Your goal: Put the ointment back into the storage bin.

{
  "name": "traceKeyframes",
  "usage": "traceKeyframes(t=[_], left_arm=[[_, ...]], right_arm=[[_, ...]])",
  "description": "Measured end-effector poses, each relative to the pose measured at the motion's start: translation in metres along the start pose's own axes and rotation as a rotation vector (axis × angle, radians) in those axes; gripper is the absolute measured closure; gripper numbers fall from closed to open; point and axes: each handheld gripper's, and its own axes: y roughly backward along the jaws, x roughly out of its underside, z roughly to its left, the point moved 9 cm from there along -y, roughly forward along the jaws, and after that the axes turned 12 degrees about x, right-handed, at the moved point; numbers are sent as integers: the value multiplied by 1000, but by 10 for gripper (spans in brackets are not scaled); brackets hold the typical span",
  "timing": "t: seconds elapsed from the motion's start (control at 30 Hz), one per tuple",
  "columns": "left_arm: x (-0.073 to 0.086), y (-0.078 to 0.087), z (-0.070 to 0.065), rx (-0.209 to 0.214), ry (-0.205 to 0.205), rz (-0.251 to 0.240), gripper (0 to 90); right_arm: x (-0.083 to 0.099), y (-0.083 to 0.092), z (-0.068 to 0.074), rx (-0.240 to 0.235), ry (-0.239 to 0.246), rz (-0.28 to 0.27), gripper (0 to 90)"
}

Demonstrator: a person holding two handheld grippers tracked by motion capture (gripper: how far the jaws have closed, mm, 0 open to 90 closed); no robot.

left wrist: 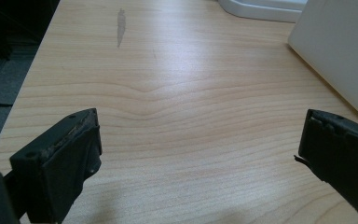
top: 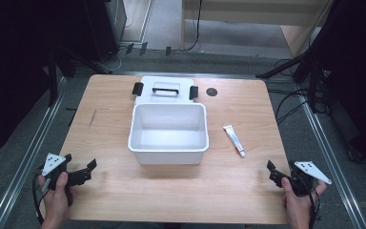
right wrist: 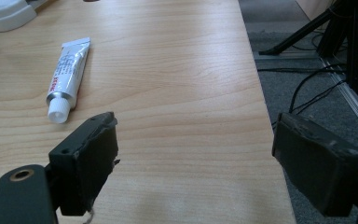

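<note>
Looks like a lab or recording studio setup. There's a lone wooden table (top: 124, 200) on grey carpet (top: 343, 191), black curtains (top: 9, 71) around it, tripod legs (top: 286, 67) and loose cables (top: 290, 107).

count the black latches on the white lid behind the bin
2: the left latch sits at the lid's left end, the right latch at its right end, either side of the black handle. None looks hidden.

Left claw (top: 88, 171) and right claw (top: 272, 172) — both agape, empty.

Light wooden table (top: 114, 200) on grey carpet floor (top: 162, 28), dark curtains (top: 14, 71) either side, cables (top: 290, 107) trailing right
</note>
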Motion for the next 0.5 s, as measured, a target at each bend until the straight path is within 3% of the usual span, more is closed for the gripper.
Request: traceKeyframes(t=[0.23,0.37,0.5], left_arm=[[0,1,0,2,-2,-2,0],[0,1,0,2,1,1,0],[0,0,0,-1,5,0,0]], right_arm=[[0,0,1,0,24,17,158],[-1,1,0,-24,30,35,166],[-4,1,1,-29,62,60,167]])
